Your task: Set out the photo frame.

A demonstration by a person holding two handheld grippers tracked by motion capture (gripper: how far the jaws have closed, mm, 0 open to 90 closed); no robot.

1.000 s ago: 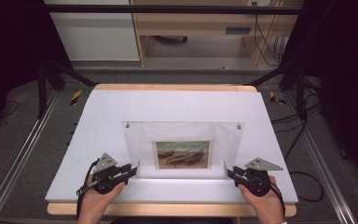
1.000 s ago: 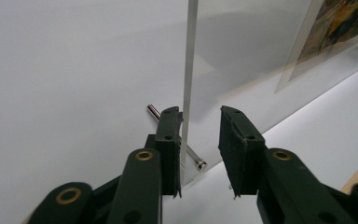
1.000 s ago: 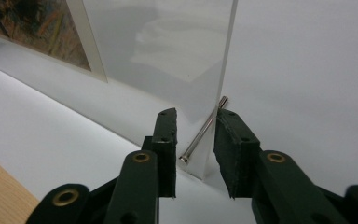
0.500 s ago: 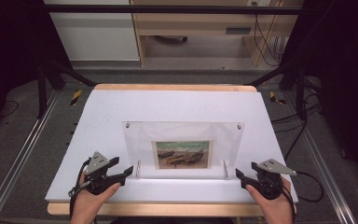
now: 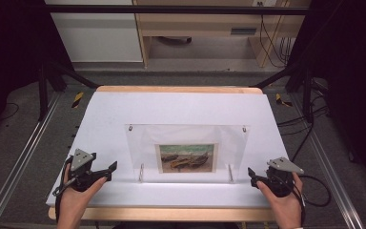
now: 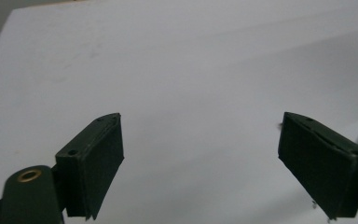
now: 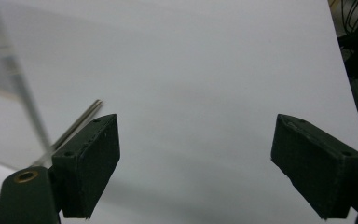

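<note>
The clear acrylic picture frame (image 5: 187, 148) stands upright near the white table's (image 5: 181, 107) front edge; the left gripper (image 5: 108, 170) and right gripper (image 5: 250, 173) flank it, jaws wide open and empty, likely poised to grasp its ends.

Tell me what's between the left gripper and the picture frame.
Nothing: in the high view, only bare white table lies between the left gripper and the frame. The left gripper view shows bare white between its open jaws too.
</note>
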